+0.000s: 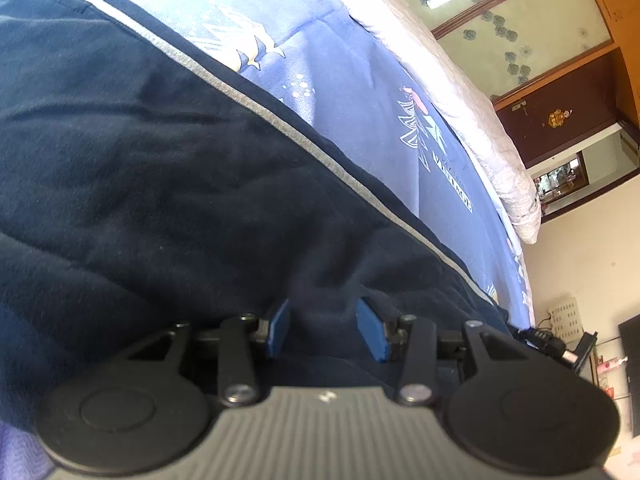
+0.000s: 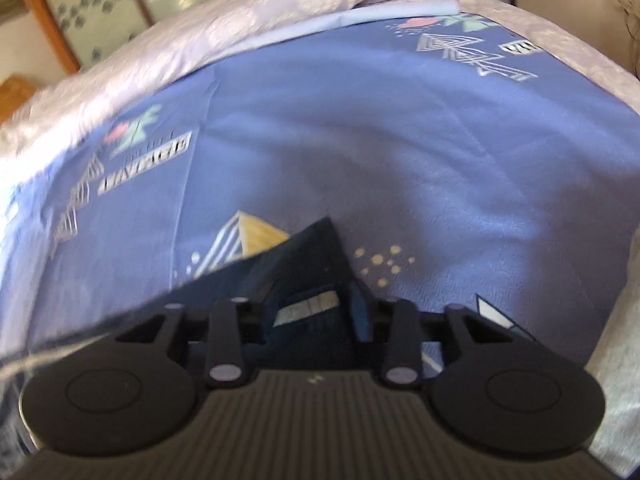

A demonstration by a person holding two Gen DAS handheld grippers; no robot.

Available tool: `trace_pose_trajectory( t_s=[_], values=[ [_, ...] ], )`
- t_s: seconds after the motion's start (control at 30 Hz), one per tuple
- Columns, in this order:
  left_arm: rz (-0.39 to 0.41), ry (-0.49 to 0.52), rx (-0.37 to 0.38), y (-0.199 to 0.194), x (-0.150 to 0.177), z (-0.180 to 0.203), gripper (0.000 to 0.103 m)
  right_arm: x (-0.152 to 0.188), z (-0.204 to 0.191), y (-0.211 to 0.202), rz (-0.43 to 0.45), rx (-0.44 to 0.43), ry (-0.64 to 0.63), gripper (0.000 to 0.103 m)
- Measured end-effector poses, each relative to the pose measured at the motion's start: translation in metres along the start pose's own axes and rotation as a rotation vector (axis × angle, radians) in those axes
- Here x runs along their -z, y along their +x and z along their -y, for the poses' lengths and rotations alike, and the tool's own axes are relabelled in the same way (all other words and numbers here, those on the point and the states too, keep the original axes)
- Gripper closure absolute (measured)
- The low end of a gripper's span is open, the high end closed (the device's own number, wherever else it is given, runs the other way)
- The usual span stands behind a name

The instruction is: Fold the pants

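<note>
Left wrist view: the left gripper (image 1: 324, 326) sits low on the pants (image 1: 160, 168), a ridge of dark cloth between its half-open jaws; whether the pads pinch it cannot be told. This probably anchors the garment on the bed (image 1: 360, 92). Right wrist view: the right gripper (image 2: 316, 312) holds a pointed corner of the pants (image 2: 316, 252) in narrow jaws, raised for folding. Beyond it the bedsheet (image 2: 400, 152) lies bare up to the quilt (image 2: 248, 28), leaving room to travel.
</note>
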State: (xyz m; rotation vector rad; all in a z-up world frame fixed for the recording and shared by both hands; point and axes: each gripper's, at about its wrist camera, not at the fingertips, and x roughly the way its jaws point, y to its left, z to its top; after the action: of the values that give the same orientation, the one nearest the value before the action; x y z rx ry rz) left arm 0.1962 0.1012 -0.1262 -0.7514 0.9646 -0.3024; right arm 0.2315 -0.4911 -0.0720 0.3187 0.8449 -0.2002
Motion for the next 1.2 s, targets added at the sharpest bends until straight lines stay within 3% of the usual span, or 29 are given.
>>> trace_pose_trajectory(
  t_s=[0.07,0.23,0.33,0.4,0.53,0.57,0.63,0.73,0.9,1.0,1.1,1.17,1.2],
  values=[
    [0.006,0.001,0.002,0.001,0.001,0.000,0.064,0.002,-0.005,-0.006,0.012,0.020,-0.054,0.096],
    [0.022,0.026,-0.005,0.000,0.004,0.003,0.062,-0.017,-0.003,-0.034,0.151,-0.029,-0.007,0.096],
    [0.027,0.029,-0.008,0.001,0.004,0.005,0.061,-0.034,-0.014,-0.029,0.187,-0.025,-0.022,0.096],
    [0.033,0.040,-0.012,0.001,0.005,0.006,0.061,-0.040,-0.021,-0.011,0.179,0.009,-0.040,0.096],
    [0.042,0.059,-0.017,0.002,0.008,0.010,0.057,-0.031,-0.030,0.037,0.065,0.178,-0.104,0.094],
    [0.041,0.068,-0.015,0.002,0.008,0.011,0.054,-0.028,-0.027,0.035,0.086,0.192,-0.088,0.093],
    [0.033,0.090,-0.009,0.001,0.007,0.014,0.051,-0.028,-0.012,0.020,0.102,0.151,0.025,0.089],
    [0.027,0.088,-0.011,-0.007,0.003,0.019,0.049,-0.017,0.014,-0.028,0.184,0.021,0.171,0.084],
    [0.119,0.092,0.080,-0.035,0.008,0.030,0.048,0.035,0.051,-0.105,0.221,-0.140,0.322,0.061],
    [0.083,0.098,0.130,-0.025,0.009,0.041,0.046,0.067,0.068,-0.126,0.204,-0.184,0.420,0.057],
    [0.007,0.130,0.108,0.001,0.015,0.051,0.046,0.084,0.077,-0.123,0.164,-0.215,0.521,0.057],
    [-0.078,0.121,0.003,0.025,0.020,0.051,0.052,0.088,0.077,-0.115,0.141,-0.207,0.561,0.057],
    [-0.062,0.134,-0.012,0.029,0.024,0.051,0.053,0.089,0.077,-0.111,0.129,-0.211,0.577,0.057]
  ],
)
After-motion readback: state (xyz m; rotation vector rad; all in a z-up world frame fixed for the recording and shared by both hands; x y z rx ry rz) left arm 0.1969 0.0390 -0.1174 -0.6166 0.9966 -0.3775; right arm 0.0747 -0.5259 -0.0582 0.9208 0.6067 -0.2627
